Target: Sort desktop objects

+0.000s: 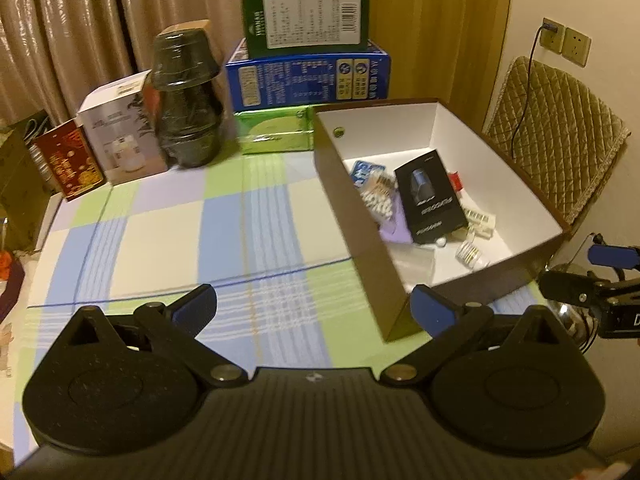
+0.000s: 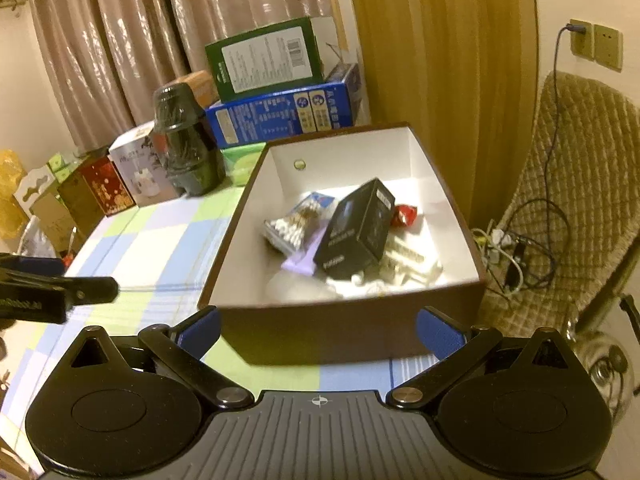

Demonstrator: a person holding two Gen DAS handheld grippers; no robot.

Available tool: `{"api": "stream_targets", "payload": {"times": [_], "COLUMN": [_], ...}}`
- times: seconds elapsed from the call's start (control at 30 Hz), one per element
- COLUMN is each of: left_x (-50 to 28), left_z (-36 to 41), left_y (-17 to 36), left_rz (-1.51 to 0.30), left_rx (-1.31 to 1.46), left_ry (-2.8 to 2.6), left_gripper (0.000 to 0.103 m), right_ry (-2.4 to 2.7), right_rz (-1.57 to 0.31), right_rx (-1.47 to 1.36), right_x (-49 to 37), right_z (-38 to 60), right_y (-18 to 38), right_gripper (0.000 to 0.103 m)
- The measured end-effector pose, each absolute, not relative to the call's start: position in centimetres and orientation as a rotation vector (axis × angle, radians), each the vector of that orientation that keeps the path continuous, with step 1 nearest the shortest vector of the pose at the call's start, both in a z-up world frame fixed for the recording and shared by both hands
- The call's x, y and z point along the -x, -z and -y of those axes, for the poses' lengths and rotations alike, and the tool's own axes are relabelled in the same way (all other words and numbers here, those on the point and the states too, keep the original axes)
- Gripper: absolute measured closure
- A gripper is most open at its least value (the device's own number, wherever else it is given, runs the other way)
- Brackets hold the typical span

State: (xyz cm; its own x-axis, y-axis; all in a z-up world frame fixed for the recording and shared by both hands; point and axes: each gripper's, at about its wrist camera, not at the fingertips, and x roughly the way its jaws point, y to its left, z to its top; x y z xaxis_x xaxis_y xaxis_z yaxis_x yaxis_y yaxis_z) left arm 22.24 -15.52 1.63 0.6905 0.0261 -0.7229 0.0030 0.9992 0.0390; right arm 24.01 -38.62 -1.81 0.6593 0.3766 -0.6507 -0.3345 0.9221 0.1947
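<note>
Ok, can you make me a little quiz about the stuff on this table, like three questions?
1. True or false: the black box lies inside the brown box.
2. Which box sits on top of the blue box? A) a red one B) a green one C) a white one
3. Fill in: the left gripper has its jaws ____ with nothing between them.

Key: 1 true; 2 B, the green box; 3 open.
</note>
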Motion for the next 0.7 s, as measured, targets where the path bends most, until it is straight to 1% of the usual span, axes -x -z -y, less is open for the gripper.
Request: {"api": "stream_targets", "payload": {"times": [0.3, 0.7], "left_x": [-17.8, -12.6], "left_z": [12.2, 9.6], "left_y": [-2.1, -2.1], "left_rz": [-0.817, -0.844], "left_rx": [-0.045, -0.065], "left_ry": [-0.018, 0.044], "left_gripper": [0.001, 0.001], "right_ry": [-0.353, -0.301], "right_rz": [-0.767, -0.779], "right_rx": [-0.072, -0.077], "right_x": [-19.2, -13.7], "right_z": [36.4, 32.9], "right_y": [2.2, 2.1], "right_gripper": [0.002, 0.002]}}
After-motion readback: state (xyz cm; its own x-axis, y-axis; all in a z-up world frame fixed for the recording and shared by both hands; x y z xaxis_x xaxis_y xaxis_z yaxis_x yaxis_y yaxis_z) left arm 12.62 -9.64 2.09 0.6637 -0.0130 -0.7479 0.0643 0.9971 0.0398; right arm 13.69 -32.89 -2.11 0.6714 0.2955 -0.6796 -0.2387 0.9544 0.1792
